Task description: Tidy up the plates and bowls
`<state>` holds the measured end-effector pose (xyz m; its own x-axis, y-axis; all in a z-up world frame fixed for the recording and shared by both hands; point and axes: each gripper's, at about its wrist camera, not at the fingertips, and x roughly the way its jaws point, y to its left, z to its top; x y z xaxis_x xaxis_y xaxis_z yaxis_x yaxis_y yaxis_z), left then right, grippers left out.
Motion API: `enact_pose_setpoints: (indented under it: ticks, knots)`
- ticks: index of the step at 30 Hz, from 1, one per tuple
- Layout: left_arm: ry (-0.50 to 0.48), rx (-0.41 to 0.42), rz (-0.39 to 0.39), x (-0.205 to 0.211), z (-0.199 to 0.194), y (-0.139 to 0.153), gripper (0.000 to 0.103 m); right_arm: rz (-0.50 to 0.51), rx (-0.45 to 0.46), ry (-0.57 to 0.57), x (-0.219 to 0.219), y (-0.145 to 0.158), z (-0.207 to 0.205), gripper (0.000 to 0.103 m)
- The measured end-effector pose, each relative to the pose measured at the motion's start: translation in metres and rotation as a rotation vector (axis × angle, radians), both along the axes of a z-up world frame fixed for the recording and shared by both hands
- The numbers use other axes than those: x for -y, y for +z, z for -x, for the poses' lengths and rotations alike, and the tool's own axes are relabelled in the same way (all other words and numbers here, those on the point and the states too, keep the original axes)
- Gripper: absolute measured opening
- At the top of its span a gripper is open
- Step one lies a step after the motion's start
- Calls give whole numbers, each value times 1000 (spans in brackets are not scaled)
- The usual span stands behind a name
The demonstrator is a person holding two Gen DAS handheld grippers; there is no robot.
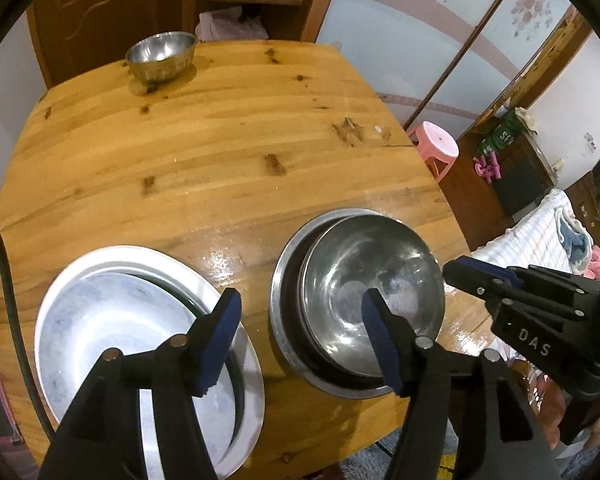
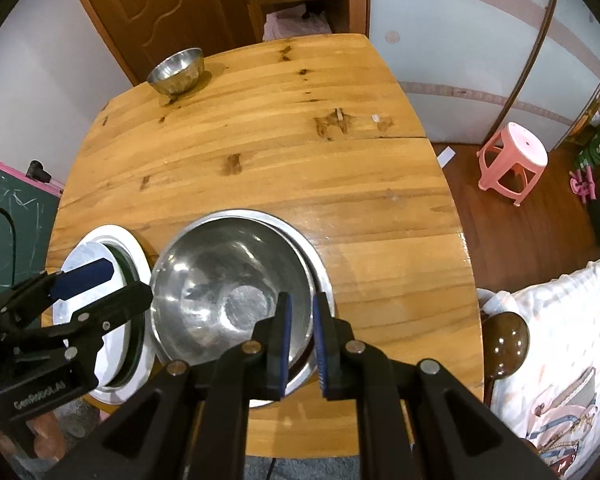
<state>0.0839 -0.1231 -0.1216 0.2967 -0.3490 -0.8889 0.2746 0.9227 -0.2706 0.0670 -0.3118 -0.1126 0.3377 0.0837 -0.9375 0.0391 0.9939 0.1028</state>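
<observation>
Now both hand-held grippers hang over stacked dishes on the table.
Left hand-held gripper is spread, empty, between the white plates and nested steel bowls; right hand-held gripper pinches the top bowl's rim; a small bowl sits far beyond.

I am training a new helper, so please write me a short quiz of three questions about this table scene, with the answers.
1. True or false: the small steel bowl stands alone at the far side of the table.
2. Which gripper pinches the rim of the top bowl in the near stack? A. the left gripper B. the right gripper
3. Fill in: the jaws of the left gripper are ____.
Key: 1 true; 2 B; 3 open.
</observation>
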Motion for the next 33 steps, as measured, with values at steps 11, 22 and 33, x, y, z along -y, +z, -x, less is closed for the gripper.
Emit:
enact_pose_setpoints:
  ticks: [11,22,33]
  knots:
    - [15,135,16,-13,6,34,71,-41,51,42,-11,18,0,11]
    - [81,232,-4,-49,-20,85,72,-52,143,107,-9,75,-32,11]
    - [208,333,-47,-108,-95,163,79,83,344,193,-3,183,-110,51]
